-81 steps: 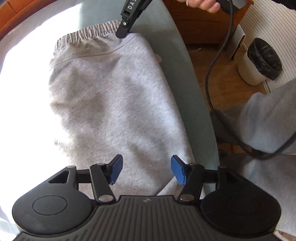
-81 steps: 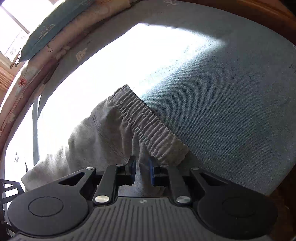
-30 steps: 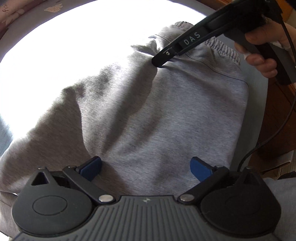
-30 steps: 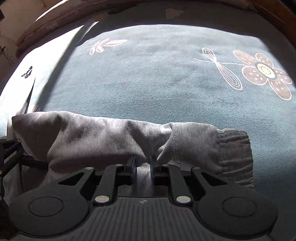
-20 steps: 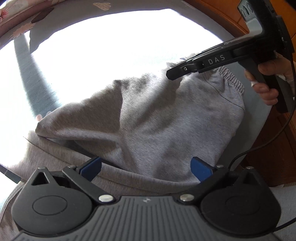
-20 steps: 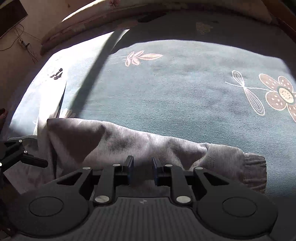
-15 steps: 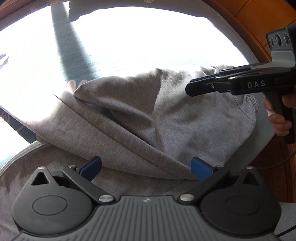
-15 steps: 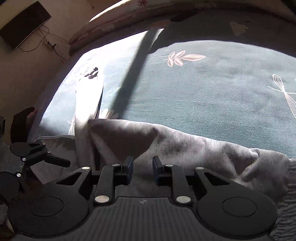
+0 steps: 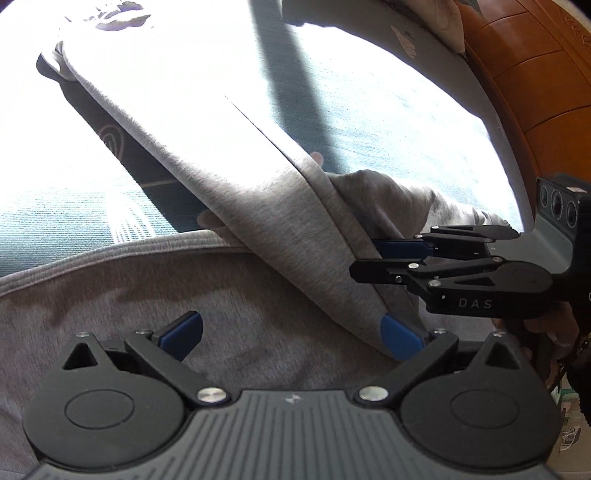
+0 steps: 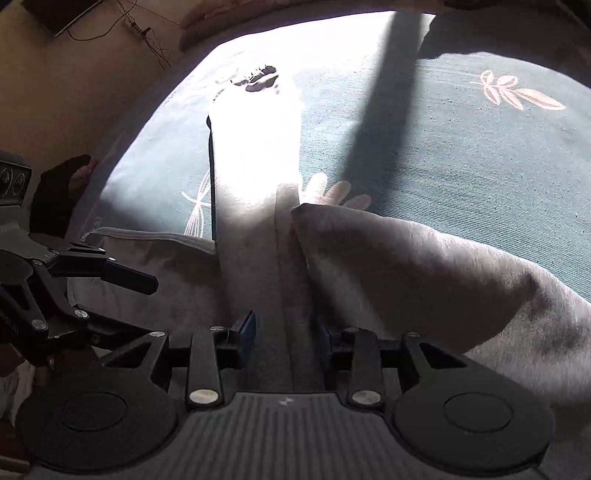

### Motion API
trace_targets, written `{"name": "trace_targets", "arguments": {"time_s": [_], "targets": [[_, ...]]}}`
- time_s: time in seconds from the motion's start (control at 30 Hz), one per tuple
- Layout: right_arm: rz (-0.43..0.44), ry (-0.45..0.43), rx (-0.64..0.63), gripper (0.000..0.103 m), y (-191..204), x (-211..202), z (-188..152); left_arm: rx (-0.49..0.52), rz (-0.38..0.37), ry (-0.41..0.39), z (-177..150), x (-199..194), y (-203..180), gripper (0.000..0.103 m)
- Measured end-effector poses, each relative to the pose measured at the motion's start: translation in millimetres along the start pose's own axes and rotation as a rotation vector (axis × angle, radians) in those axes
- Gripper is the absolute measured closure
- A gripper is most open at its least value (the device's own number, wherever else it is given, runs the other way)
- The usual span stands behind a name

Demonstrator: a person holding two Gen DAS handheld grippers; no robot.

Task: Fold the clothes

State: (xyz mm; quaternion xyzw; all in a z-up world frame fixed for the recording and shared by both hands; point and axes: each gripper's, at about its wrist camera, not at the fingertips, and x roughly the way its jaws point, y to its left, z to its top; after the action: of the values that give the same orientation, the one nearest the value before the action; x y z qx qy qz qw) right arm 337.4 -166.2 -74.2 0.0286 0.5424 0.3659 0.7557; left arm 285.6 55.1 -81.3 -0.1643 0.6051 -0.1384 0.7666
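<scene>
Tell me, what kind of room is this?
Most likely a bedroom. The grey sweatpants lie on a wide teal bedspread printed with leaves and flowers, which looks like a bed. Orange-brown wooden furniture stands beside it, and a dark screen with trailing cables hangs on the wall.

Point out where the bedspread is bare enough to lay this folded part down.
Bare bedspread lies beyond the grey sweatpants, toward the leaf print. It is crowded near the right gripper and left gripper, where cloth bunches.
</scene>
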Motion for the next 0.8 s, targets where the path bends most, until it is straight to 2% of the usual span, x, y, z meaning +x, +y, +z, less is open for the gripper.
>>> {"name": "trace_targets", "arguments": {"time_s": [0.1,0.13,0.17,0.27,0.3,0.4,0.5,0.63,0.8], "targets": [[-0.041,0.000,-0.011,0.063,0,9,8,-0.012,-0.010,0.002,-2,-5,16,0.001],[-0.029,0.003,-0.005,0.063,-1,11,11,-0.019,-0.013,0.002,-2,-6,21,0.001],[-0.015,0.007,0.001,0.063,-2,14,14,-0.024,-0.014,0.001,-3,-7,24,0.001],[0.111,0.029,0.011,0.063,2,22,23,-0.044,-0.020,-0.006,-5,-10,36,0.001],[0.125,0.048,-0.009,0.061,7,26,26,-0.048,-0.019,-0.007,-5,-11,38,0.001],[0.041,0.065,-0.042,0.061,13,36,27,-0.049,-0.011,-0.015,-5,-13,44,0.001],[0.011,0.064,-0.050,0.092,18,36,28,-0.045,-0.001,-0.033,-6,-24,50,0.001],[0.109,0.040,-0.035,0.093,31,10,30,-0.060,0.034,-0.075,-5,-37,60,0.001],[0.252,0.039,-0.082,0.095,58,-20,28,-0.101,0.068,-0.133,-3,-52,72,0.001]]}}
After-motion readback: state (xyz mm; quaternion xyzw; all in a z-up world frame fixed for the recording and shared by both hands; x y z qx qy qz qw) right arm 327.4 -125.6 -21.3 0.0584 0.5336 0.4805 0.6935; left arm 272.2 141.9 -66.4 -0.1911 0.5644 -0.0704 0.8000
